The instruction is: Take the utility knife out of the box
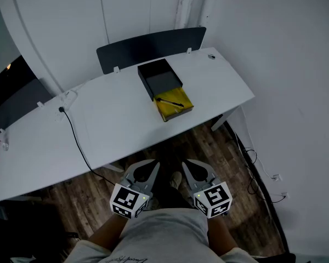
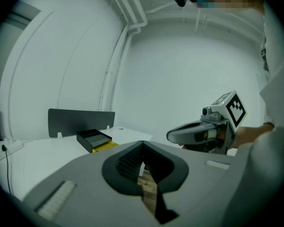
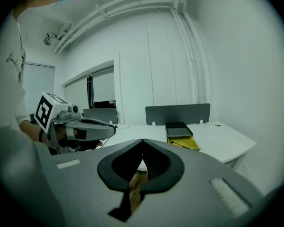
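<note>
From the head, looks steeply down on the white table, well back. From the left gripper and right gripper, looks nearly level along the jaws, far from the table. Shares the black box in all three.

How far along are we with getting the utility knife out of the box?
Done: nothing yet. The utility knife lies on the yellow tray of the box on the table. In hand: nothing. The left gripper and right gripper are both shut and empty, held short of the table's edge. Left: reach the box, grip the knife, lift it out.
</note>
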Demonstrator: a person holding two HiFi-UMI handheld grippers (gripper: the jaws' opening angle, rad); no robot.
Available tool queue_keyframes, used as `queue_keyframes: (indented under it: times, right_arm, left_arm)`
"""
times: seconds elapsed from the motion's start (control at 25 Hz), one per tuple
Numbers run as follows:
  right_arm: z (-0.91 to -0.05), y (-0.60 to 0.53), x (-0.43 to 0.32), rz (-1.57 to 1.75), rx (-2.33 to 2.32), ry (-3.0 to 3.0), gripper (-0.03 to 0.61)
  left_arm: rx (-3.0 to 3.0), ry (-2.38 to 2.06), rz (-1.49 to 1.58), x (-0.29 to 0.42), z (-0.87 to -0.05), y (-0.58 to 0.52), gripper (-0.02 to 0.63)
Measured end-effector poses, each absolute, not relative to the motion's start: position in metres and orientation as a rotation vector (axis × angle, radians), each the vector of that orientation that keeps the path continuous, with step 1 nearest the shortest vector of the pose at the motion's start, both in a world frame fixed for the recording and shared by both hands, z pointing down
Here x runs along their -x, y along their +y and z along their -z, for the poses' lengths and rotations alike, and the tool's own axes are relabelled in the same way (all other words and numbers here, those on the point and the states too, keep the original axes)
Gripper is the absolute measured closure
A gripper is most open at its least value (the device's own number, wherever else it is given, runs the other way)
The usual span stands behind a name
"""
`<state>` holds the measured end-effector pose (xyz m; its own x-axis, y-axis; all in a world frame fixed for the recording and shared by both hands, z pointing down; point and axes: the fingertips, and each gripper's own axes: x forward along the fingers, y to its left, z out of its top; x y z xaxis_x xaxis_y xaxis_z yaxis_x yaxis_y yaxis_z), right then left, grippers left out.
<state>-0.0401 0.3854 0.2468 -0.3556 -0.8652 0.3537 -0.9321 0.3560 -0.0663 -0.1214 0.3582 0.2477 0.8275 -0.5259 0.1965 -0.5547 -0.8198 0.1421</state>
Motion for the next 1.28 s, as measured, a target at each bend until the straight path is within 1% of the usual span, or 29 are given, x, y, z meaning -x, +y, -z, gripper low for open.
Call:
queue_keyframes:
  times: [0.48, 0.76, 1.28]
  right_arm:
    - [-0.256, 0.319, 0.01, -0.379, -1.59, -2.391, 0.563]
    - [-0.266, 0.248, -0.036, -0.383, -1.54, -2.409, 0.563]
    - [-0.25, 0.125, -0.111, -0.326, -1.384, -2.484, 0.563]
  left_arm:
    - [-2.8, -0.874, -0.238, 0.095, -0.258, 0.295, 0.612]
    - [-2.784, -0.906, -0.272, 0.049, -0.268, 0.227, 0.614]
    - [-2.733, -1.041, -0.277, -0.028, -0.257, 0.114, 0.614]
